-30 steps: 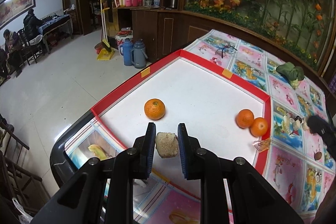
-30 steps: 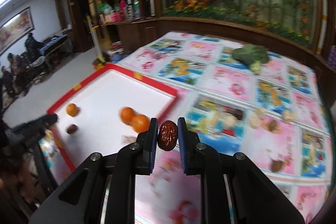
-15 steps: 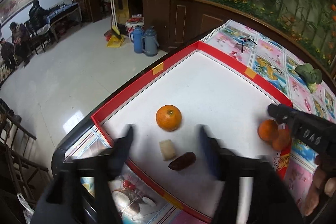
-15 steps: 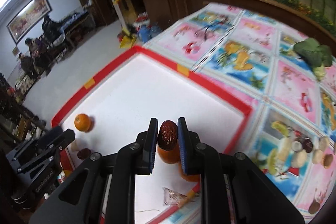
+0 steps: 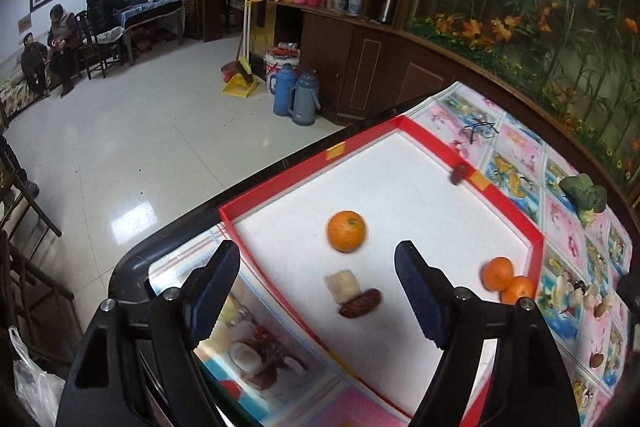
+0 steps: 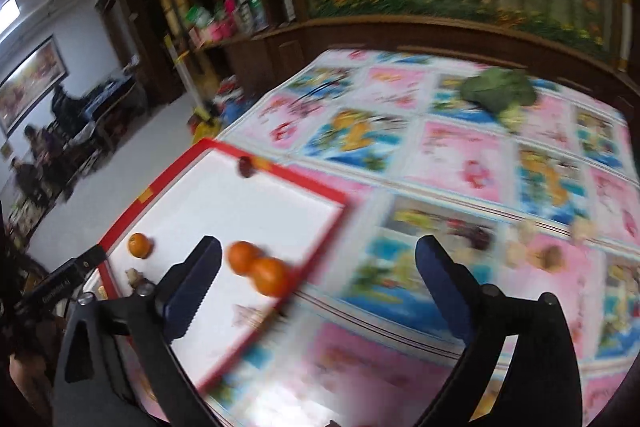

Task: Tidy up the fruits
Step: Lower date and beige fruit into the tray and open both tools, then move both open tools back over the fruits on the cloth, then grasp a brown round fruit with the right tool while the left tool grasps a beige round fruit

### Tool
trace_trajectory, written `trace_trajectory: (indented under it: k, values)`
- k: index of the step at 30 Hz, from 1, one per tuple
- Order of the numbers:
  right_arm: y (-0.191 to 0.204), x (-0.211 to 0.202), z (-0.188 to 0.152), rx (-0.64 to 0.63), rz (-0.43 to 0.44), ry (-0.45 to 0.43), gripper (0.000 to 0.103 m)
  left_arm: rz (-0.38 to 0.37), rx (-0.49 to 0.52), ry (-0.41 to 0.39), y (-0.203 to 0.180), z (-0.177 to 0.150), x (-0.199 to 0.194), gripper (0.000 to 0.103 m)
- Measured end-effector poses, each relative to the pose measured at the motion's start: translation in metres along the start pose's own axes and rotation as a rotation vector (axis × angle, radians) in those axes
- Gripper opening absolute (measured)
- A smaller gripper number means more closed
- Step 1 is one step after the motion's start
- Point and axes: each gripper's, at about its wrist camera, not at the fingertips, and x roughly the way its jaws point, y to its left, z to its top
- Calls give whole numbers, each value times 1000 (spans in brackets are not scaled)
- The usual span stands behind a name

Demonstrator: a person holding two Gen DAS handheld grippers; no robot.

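Observation:
A red-rimmed white tray [image 5: 276,197] sits at the table's corner. In it lie one orange [image 5: 346,230], a pale beige chunk [image 5: 342,285] touching a dark red date [image 5: 360,302], two touching oranges [image 5: 507,279], and a second date [image 5: 460,173] at the far rim. My left gripper [image 5: 318,291] is open and empty above the near tray edge. My right gripper [image 6: 318,287] is open and empty over the tray's right rim [image 6: 320,251]; the two oranges [image 6: 258,267] and the far date [image 6: 245,166] show there, blurred.
A green leafy vegetable [image 5: 584,193] lies on the patterned tablecloth [image 6: 460,163] beyond the tray. Small nuts and dried fruits [image 6: 554,255] are scattered on the cloth to the right. The table edge [image 5: 132,267] drops to the floor at left.
My left gripper let go of the beige chunk beside the date and opened. My right gripper let go of its date, which now lies at the tray's far rim, and pulled back right.

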Motion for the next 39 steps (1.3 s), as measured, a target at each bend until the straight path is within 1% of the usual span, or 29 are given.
trace_trajectory:
  k: [4, 6, 9, 11, 13, 14, 16, 18, 19, 21, 25, 26, 27, 28, 29, 31, 33, 36, 37, 38, 39]
  values:
    - [-55, -51, -29, 68, -135, -73, 99, -41, 19, -32, -21, -7, -12, 80]
    - [-88, -74, -50, 118, -207, -92, 99, -68, 54, -47, -41, -16, -19, 80]
    - [-128, -95, -79, 187, -280, -72, 99, -121, 125, -34, -70, -28, -24, 80]
    - [-149, -100, -94, 221, -302, -45, 98, -156, 188, -22, -93, -40, -27, 80]
    - [-160, -105, -106, 233, -307, -30, 96, -185, 246, -10, -112, -52, -29, 80]
    - [-163, -106, -111, 232, -304, -20, 94, -194, 275, -1, -122, -57, -29, 80]
    - [-166, -100, -115, 222, -293, 12, 89, -213, 319, 19, -136, -68, -31, 80]
    - [-168, -91, -116, 225, -280, 27, 79, -238, 369, 32, -152, -77, -31, 80]
    - [-168, -86, -116, 225, -272, 34, 77, -241, 381, 36, -157, -80, -30, 80]
    - [-166, -67, -106, 211, -249, 50, 68, -255, 405, 50, -168, -85, -27, 80]
    - [-155, -30, -86, 149, -233, 88, 60, -276, 453, 76, -193, -92, -18, 80]
    - [-153, -23, -85, 136, -239, 101, 52, -283, 466, 78, -201, -93, -16, 80]
    - [-153, -13, -84, 131, -244, 126, 27, -285, 484, 79, -209, -94, -13, 79]
    - [-153, -10, -84, 122, -279, 130, 25, -288, 495, 80, -215, -96, -13, 79]
    - [-152, -9, -84, 107, -290, 136, 25, -300, 508, 81, -225, -96, -12, 79]
    - [-152, -13, -87, 109, -258, 130, 25, -332, 535, 84, -248, -97, -5, 79]
    - [-158, -16, -90, 130, -263, 112, 25, -347, 549, 94, -269, -97, 5, 79]
    - [-169, -25, -88, 164, -246, 68, 25, -329, 562, 95, -296, -98, 24, 79]
    - [-170, -26, -87, 171, -242, 57, 25, -331, 569, 116, -302, -100, 32, 77]
    - [-172, -25, -87, 178, -234, 60, 25, -322, 584, 155, -307, -103, 43, 54]
    - [-173, -24, -87, 186, -225, 66, 25, -325, 569, 130, -306, -102, 44, 30]
